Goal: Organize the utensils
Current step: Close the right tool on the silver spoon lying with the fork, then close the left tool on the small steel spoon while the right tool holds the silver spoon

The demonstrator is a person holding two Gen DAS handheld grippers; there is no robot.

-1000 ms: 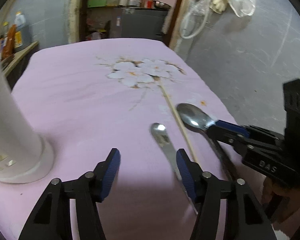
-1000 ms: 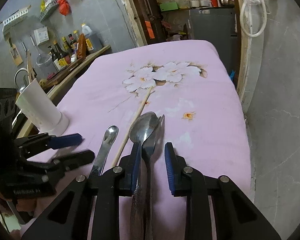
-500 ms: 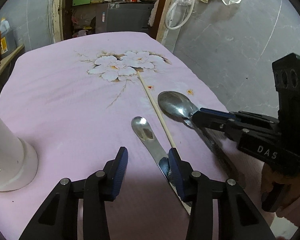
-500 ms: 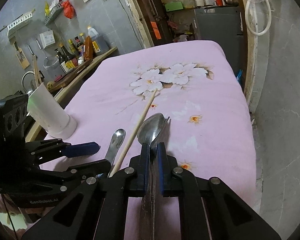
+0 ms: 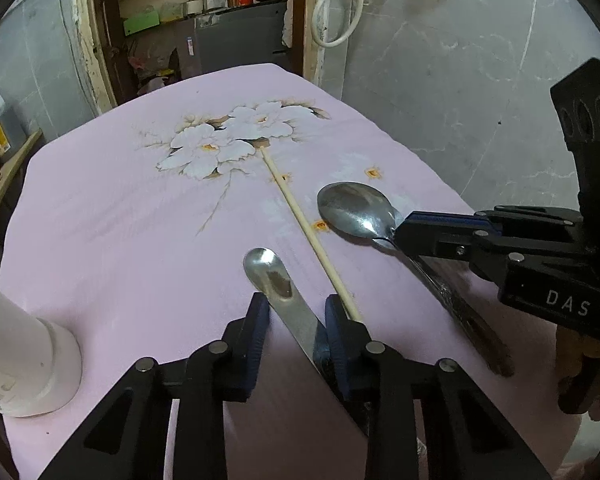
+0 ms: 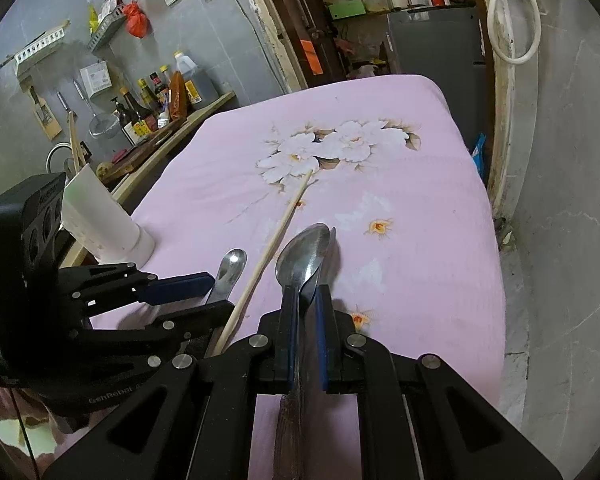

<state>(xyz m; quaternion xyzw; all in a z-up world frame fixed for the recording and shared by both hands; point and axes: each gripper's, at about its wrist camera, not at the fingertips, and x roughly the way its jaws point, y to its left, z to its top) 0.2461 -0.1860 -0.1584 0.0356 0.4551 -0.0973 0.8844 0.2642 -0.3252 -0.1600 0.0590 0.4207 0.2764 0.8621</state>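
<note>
left gripper (image 5: 296, 312) now astride one spoon (image 5: 278, 280)

A pink tablecloth (image 5: 100, 240) printed with white flowers (image 6: 332, 148) covers the table. Sauce bottles (image 6: 156, 96) crowd a wooden counter (image 6: 172, 128) beside it (labels too small to read). A white hose (image 6: 512, 12) hangs looped beside a grey cabinet (image 5: 236, 40).
</note>
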